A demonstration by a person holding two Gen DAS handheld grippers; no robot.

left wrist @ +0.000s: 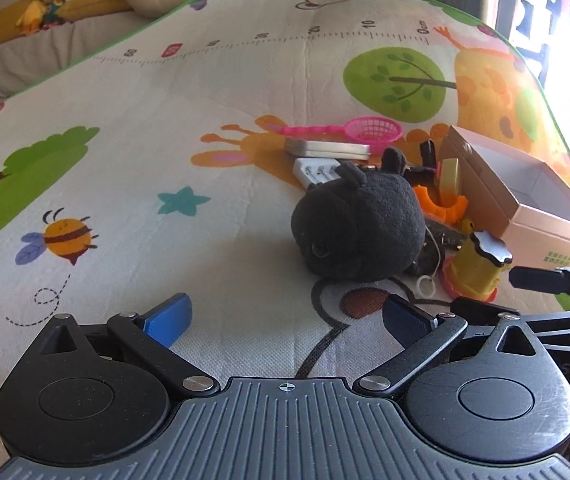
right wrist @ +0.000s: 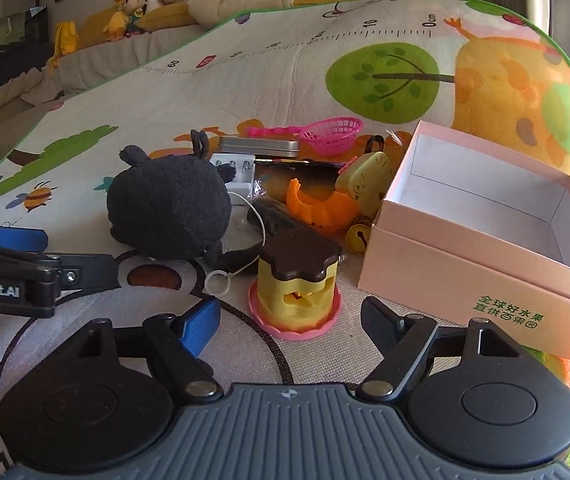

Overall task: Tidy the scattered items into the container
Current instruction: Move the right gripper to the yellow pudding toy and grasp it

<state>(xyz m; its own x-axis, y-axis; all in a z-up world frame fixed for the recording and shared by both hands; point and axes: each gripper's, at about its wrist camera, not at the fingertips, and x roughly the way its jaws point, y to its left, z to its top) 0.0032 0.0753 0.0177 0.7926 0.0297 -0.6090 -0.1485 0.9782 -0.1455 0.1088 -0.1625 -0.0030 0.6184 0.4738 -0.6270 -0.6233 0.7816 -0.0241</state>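
A black plush toy (left wrist: pixel 359 228) (right wrist: pixel 169 210) lies on the play mat among scattered items. To its right stands a yellow toy cake with a brown top (left wrist: pixel 479 264) (right wrist: pixel 297 284). The pink cardboard box (left wrist: pixel 545 236) (right wrist: pixel 465 268) sits at the right, open and with nothing inside. My left gripper (left wrist: pixel 285 316) is open, short of the plush, with nothing between its fingers. My right gripper (right wrist: pixel 291 318) is open, and the toy cake stands just ahead of its fingertips, untouched.
Behind the plush lie a pink toy net (right wrist: pixel 331 130), a metal tin (right wrist: pixel 259 145), a white charger (right wrist: pixel 233 164), an orange toy (right wrist: pixel 321 206), a yellow toy (right wrist: pixel 365 182) and a small bell (right wrist: pixel 357 236). Soft toys (right wrist: pixel 133 8) line the far edge of the mat.
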